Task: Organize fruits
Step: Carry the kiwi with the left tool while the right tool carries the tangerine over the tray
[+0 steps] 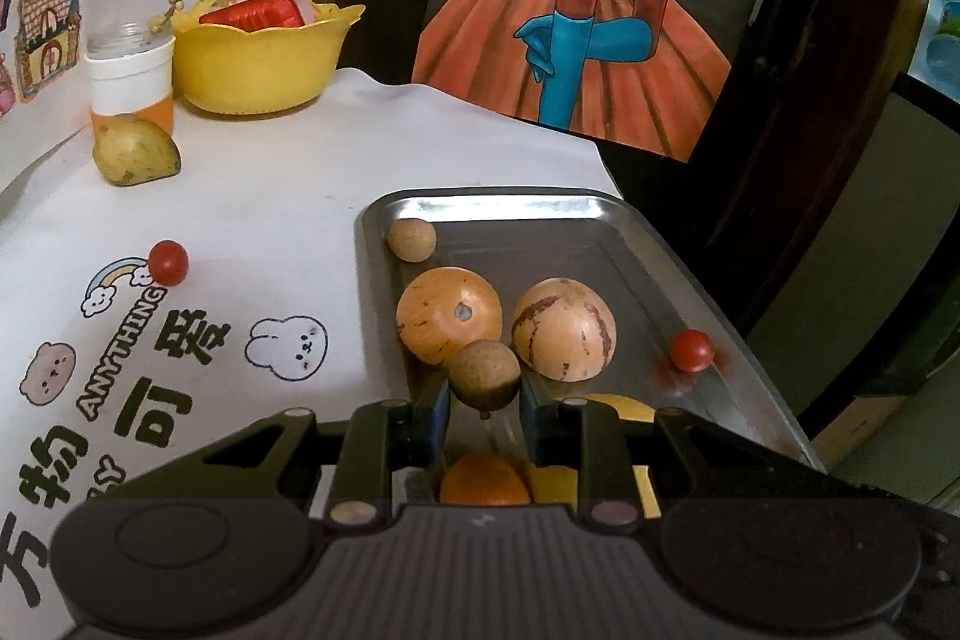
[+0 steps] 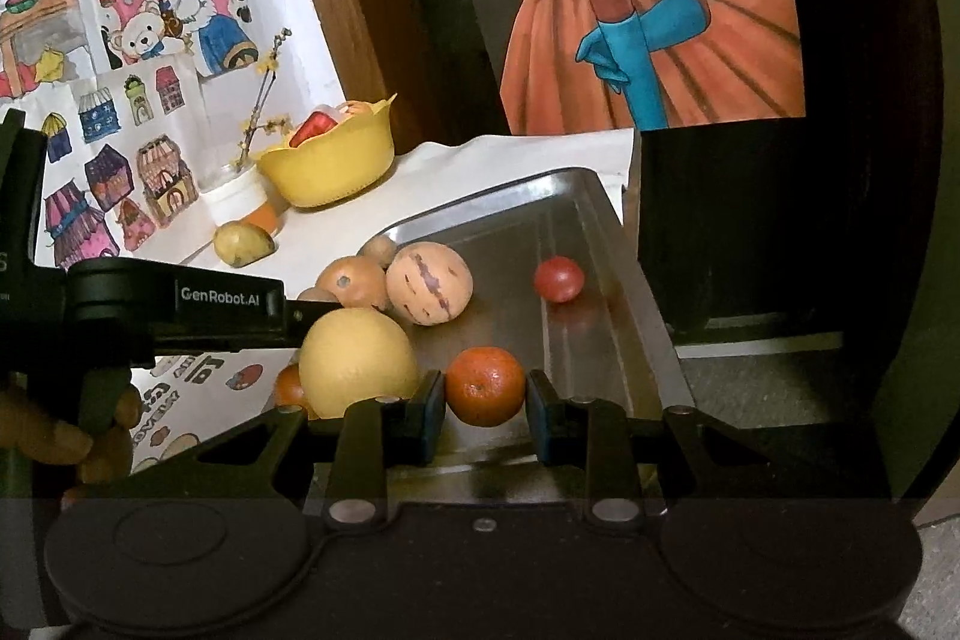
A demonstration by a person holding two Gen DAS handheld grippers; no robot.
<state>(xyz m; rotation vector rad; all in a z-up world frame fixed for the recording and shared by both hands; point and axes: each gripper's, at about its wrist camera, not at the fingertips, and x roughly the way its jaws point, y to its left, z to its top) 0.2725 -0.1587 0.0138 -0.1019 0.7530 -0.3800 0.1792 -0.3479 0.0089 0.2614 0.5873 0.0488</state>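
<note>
From the left wrist camera, the left claw point(image 1: 485, 403) reaches level over the near end of a shiny steel tray point(image 1: 690, 274) with a raised, rounded rim. A small, dull brown round fruit point(image 1: 485, 373) sits between its blue-padded fingers point(image 1: 440, 409); gaps show on both sides, so the jaws are narrow but whether they grip it I cannot tell. A short stem nub points down from the fruit. Just ahead lie a smooth orange round fruit point(image 1: 449, 313) with its stem scar facing the claw and a pale egg-shaped melon point(image 1: 564, 328) with purple streaks, long axis running away and left. Ahead to the right is a glossy cherry tomato point(image 1: 691, 349). Far ahead left of the claw, on the printed white cloth point(image 1: 270, 196), rest another tomato point(image 1: 168, 262), a blotchy yellow-green mango point(image 1: 136, 149) lying sideways, and a scalloped yellow plastic bowl point(image 1: 264, 58).

From the right wrist camera, the right claw point(image 2: 486, 412) is set narrowly about a dimpled mandarin point(image 2: 485, 385) low over the tray; the left pad looks to touch, the right stands just off, so a firm hold I cannot tell. Its stem end faces the camera. Just left of the claw is a large smooth yellow round fruit point(image 2: 357, 361).
</note>
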